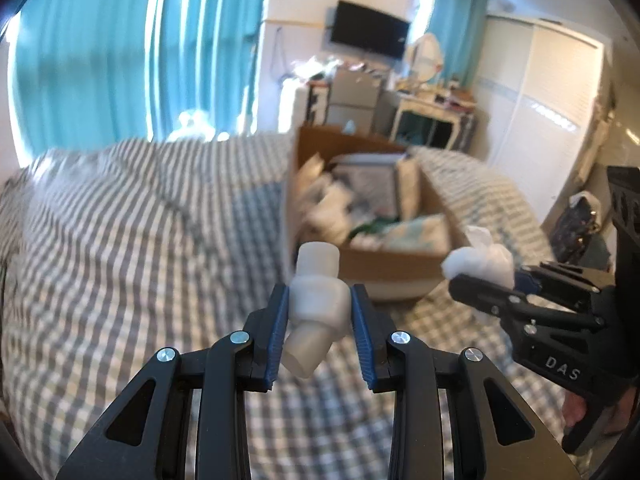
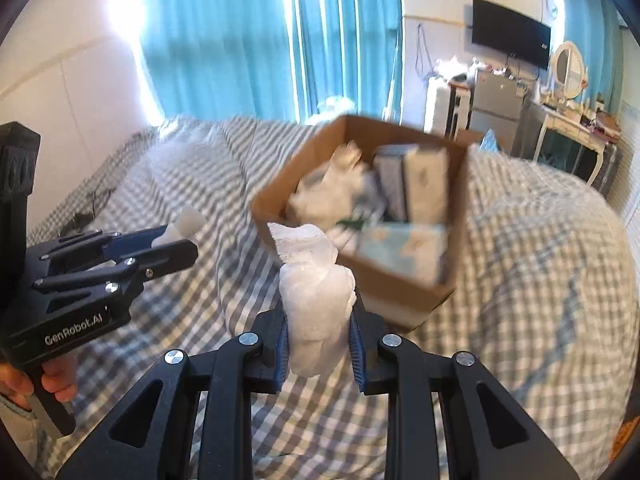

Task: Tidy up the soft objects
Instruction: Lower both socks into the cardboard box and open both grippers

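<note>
Room: a bedroom with turquoise curtains, a black wall television and a white dressing table with an oval mirror at the far side.
Surface: a bed with a grey-and-white checked cover; the cloth is wrinkled and soft.
Box: an open brown cardboard box stands on the bed at 12 to 1 o'clock from both cameras. It is already filled with white soft items and flat packets, blurred here.
Left hand-held gripper: clenched on a pale, translucent, stepped cylinder piece of rubbery look, which is tilted between the blue ribbed pads.
Right hand-held gripper: clenched on a white crumpled wad of soft fabric or tissue; its loose upper end stands free above the fingers.
Position: both items are in the air over the bed, on the near side of the box, not yet above it.
Risk, left: the cylinder is held obliquely and looks smooth, so I judge it may rotate or slip out if the squeeze relaxes.
Risk, right: the wad is light and may cling to the pads on release, or fall on the box wall and land on the bed.
Risk, box: thin walls on a soft bed; a push against the rim could tip it.
</note>
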`<state>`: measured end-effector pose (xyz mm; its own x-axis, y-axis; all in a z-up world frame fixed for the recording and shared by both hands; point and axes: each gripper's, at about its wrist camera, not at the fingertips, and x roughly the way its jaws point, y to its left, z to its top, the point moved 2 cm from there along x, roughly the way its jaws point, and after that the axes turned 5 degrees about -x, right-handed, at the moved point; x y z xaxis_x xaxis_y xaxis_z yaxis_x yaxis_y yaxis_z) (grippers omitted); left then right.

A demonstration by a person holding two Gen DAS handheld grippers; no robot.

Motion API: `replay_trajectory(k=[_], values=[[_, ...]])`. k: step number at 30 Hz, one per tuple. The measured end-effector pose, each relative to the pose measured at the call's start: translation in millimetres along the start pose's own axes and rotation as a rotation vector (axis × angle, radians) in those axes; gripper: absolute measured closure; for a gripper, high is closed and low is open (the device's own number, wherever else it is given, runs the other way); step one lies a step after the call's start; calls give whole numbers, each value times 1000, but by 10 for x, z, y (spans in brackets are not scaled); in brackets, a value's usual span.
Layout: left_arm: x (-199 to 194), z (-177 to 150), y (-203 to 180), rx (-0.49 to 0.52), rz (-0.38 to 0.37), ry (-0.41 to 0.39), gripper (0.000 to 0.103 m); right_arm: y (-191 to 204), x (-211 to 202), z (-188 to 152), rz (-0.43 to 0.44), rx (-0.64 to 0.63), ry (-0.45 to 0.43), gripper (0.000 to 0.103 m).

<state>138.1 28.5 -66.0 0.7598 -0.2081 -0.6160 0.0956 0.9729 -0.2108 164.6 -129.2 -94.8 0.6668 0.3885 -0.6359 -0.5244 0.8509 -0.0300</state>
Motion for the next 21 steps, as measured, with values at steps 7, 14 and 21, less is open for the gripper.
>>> replay_trajectory(k=[7, 14, 21], values=[[68, 563, -260, 28, -66, -59, 73, -240, -235, 481, -48, -42, -70, 79], [635, 899, -298, 44, -31, -44, 72, -508, -90, 710, -61, -45, -65, 79], [1066, 914, -252, 58, -26, -14, 68, -614, 280, 719, -43, -40, -30, 79]])
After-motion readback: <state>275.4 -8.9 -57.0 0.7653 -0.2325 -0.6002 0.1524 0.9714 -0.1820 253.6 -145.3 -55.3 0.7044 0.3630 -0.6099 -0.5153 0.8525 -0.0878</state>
